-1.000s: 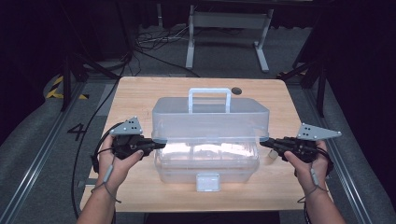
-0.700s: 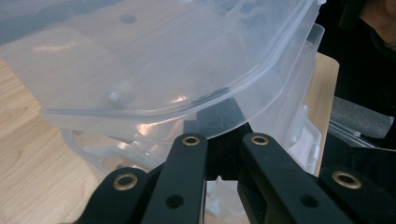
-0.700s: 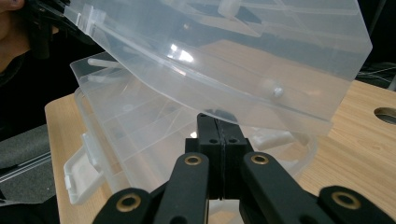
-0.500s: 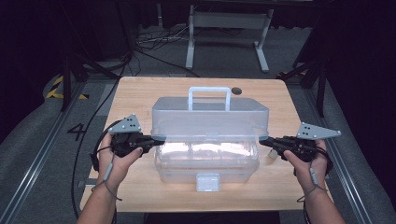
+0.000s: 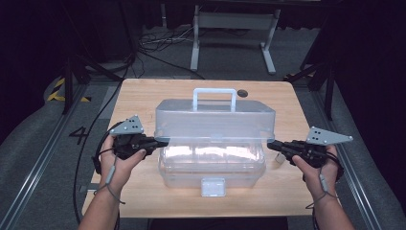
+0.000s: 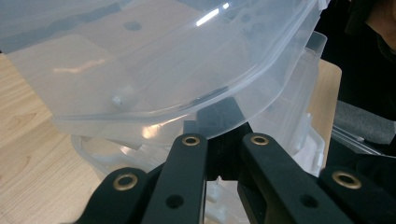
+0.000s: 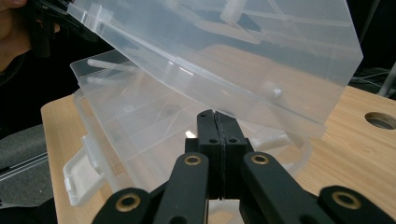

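clear plastic hinged storage box (image 5: 213, 158), table centre | lid (image 5: 215, 120) being propped half-open | light, thin, slippery, flexing | left gripper (image 5: 162, 143), right gripper (image 5: 272, 145): jaws closed, empty, lifting under lid side edges

The high view looks forward and down over the whole bench (image 5: 143, 96) from the person's side. Each gripper view sits low and very close, facing inward from opposite ends. All three share the clear box (image 5: 213, 158) (image 6: 140, 70) (image 7: 210, 56) with its raised lid.

Left gripper (image 5: 160, 143) fingers pressed together, right gripper (image 5: 270, 145) likewise, both level, pointing inward
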`<state>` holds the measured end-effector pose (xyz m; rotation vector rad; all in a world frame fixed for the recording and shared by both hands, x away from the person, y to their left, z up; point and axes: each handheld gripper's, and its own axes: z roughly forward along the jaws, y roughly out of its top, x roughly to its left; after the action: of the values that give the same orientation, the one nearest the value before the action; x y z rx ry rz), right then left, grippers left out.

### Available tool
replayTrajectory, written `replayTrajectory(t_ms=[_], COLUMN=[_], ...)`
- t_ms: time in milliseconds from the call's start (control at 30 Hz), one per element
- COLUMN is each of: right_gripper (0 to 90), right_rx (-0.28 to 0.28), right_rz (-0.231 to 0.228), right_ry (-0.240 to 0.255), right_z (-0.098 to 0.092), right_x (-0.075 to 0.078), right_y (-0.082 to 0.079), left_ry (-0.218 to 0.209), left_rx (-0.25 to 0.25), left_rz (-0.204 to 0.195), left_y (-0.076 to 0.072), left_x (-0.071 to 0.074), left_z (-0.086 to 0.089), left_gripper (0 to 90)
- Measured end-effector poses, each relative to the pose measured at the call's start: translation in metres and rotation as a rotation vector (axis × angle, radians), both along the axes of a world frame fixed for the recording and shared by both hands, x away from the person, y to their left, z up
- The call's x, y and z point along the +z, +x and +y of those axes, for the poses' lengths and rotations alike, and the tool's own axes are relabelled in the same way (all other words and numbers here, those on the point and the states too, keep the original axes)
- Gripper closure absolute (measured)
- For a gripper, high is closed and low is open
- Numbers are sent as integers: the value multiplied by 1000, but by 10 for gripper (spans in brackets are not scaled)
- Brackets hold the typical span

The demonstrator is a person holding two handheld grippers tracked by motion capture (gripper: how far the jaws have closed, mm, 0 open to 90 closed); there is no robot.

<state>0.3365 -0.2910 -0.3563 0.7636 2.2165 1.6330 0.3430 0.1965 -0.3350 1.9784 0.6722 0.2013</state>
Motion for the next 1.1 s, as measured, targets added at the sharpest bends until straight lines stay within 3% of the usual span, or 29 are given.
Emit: replayTrajectory(t_ms=[500,833,1100], right_gripper=[878,840,818], right_rx=[-31,-52,-77], right_rz=[-8,-18,-25], right_ry=[1,7,7], right_z=[-5,-7,-7], right_x=[4,10,14], right_y=[-4,-4,-4], left_ry=[0,-4,-11], left_rx=[8,0,2], left_rz=[-16,-4,-29], left_y=[6,12,18], left_x=[7,13,17], left_z=[0,0,1], left_gripper=[900,900,900])
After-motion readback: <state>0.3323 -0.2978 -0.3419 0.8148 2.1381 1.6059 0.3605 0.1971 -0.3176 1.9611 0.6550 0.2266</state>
